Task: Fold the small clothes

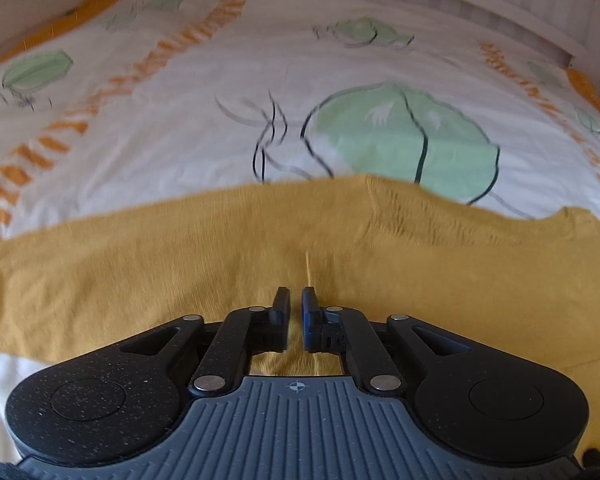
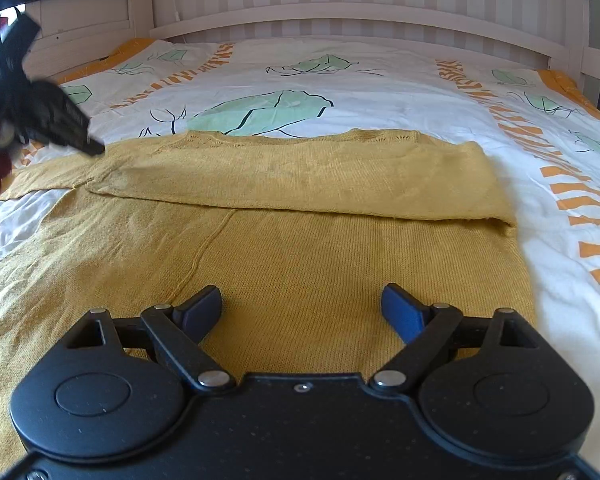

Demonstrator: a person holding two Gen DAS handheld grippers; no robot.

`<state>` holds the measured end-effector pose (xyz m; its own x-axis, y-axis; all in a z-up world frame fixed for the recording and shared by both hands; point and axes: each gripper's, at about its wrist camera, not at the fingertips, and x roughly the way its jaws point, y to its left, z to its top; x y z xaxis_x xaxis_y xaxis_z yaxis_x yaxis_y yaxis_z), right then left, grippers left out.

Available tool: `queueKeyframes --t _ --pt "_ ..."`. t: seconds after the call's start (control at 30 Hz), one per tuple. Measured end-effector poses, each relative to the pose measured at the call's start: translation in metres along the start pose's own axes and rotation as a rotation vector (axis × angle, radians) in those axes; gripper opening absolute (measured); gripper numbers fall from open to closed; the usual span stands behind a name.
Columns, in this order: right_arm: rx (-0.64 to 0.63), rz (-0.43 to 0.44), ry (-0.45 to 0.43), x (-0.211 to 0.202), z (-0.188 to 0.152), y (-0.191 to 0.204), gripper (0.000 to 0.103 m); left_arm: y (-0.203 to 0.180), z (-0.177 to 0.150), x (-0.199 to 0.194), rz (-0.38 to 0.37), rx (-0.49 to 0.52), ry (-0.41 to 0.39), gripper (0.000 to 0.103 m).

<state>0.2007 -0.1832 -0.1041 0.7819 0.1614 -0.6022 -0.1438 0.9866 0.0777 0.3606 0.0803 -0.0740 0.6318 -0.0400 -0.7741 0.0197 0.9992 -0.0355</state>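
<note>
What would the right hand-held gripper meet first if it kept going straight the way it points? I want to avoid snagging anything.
Probably the flat yellow knitted garment just ahead of the open right hand-held gripper, before the folded-over sleeve; depth is unclear.

Sweater [image 2: 308,248]: mustard knit, matt, fine ribbed texture, openwork band along the edge at 12 o'clock. Bed cover [image 2: 380,80]: smooth matt woven cloth, printed, lightly creased. Bed frame [image 2: 340,12]: painted wood, satin. Right gripper [image 2: 302,312]: matt black speckled plastic, shiny metal pivot pins, blue rubbery pads on fingers [image 2: 400,312]. Left gripper [image 1: 296,312]: same plastic, ribbed grey deck at 6 o'clock.
</note>
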Motion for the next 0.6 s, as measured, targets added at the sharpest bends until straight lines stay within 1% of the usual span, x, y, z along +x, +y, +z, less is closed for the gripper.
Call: queueKeyframes --t 0.03,0.07,0.13,0.2,0.3,0.33,0.4,0.47,0.53,0.6 --pt "0.0 0.0 0.0 0.0 0.0 0.0 0.088 0.003 -0.005 0.004 -0.012 -0.007 0.008 0.009" --pt "0.0 0.0 0.0 0.0 0.0 0.0 0.088 0.006 -0.009 0.004 -0.021 -0.012 -0.006 0.01" --pt "0.0 0.0 0.0 0.0 0.0 0.0 0.088 0.008 -0.016 0.001 -0.048 -0.013 -0.046 0.018" --pt "0.001 0.0 -0.001 0.0 0.0 0.0 0.088 0.012 -0.02 -0.003 -0.112 -0.002 -0.061 0.041" --pt "0.001 0.0 0.0 0.0 0.0 0.0 0.088 0.015 -0.022 -0.01 -0.183 -0.012 -0.057 0.059" --pt "0.001 0.0 0.0 0.0 0.0 0.0 0.088 0.017 -0.023 -0.013 -0.196 -0.02 -0.056 0.061" --pt "0.0 0.0 0.0 0.0 0.0 0.0 0.088 0.022 -0.026 -0.021 -0.195 -0.034 -0.061 0.064" --pt "0.0 -0.001 0.0 0.0 0.0 0.0 0.088 0.03 -0.03 -0.03 -0.167 -0.041 -0.072 0.067" --pt "0.0 -0.002 0.0 0.0 0.0 0.0 0.088 0.04 -0.031 -0.036 -0.138 -0.044 -0.073 0.068" --pt "0.0 -0.002 0.0 0.0 0.0 0.0 0.088 0.048 -0.031 -0.037 -0.141 -0.049 -0.063 0.068"
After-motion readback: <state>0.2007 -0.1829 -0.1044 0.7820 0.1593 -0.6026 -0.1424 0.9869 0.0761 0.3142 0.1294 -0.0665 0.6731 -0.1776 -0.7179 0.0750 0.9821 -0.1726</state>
